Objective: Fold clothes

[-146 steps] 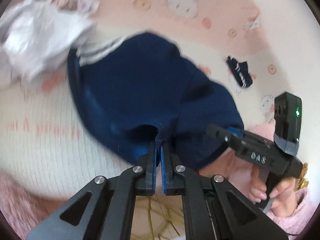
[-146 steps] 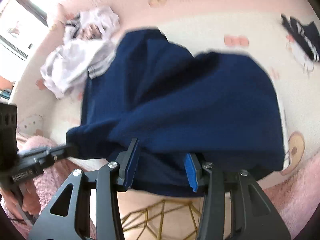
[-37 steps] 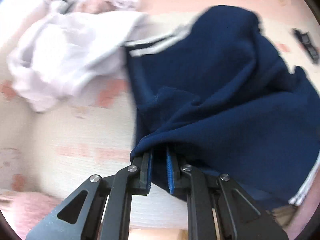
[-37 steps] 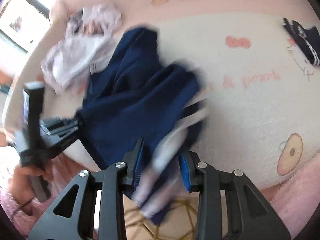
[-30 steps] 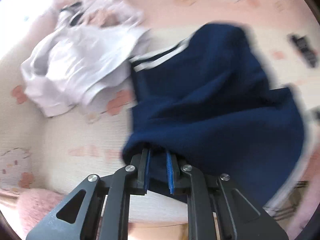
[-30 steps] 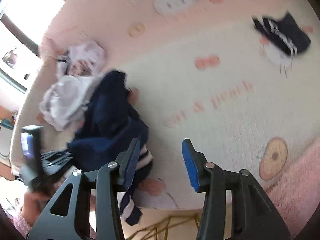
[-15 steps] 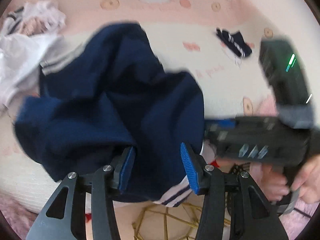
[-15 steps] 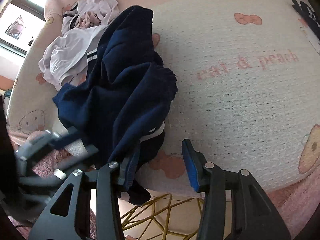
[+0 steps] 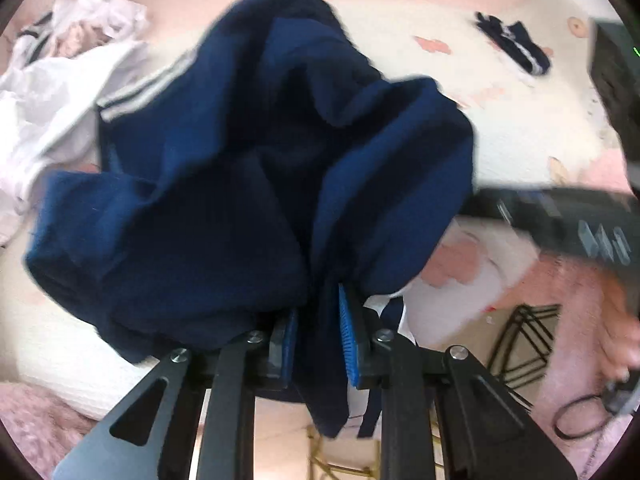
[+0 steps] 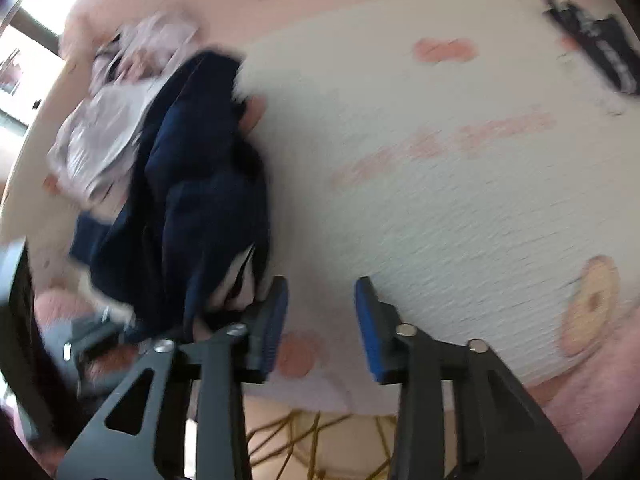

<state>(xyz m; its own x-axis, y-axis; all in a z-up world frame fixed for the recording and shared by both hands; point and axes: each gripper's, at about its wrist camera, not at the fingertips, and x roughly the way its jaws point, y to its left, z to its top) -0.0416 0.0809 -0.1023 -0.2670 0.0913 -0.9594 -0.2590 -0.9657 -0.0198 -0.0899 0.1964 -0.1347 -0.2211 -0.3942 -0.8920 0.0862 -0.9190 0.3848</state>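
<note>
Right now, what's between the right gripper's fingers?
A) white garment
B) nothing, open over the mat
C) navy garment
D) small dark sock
B: the right gripper stands open with only the cream mat in its gap; the navy garment lies left of it.

Right gripper [image 10: 322,320] gapes empty beside the crumpled navy garment [image 10: 192,208].
</note>
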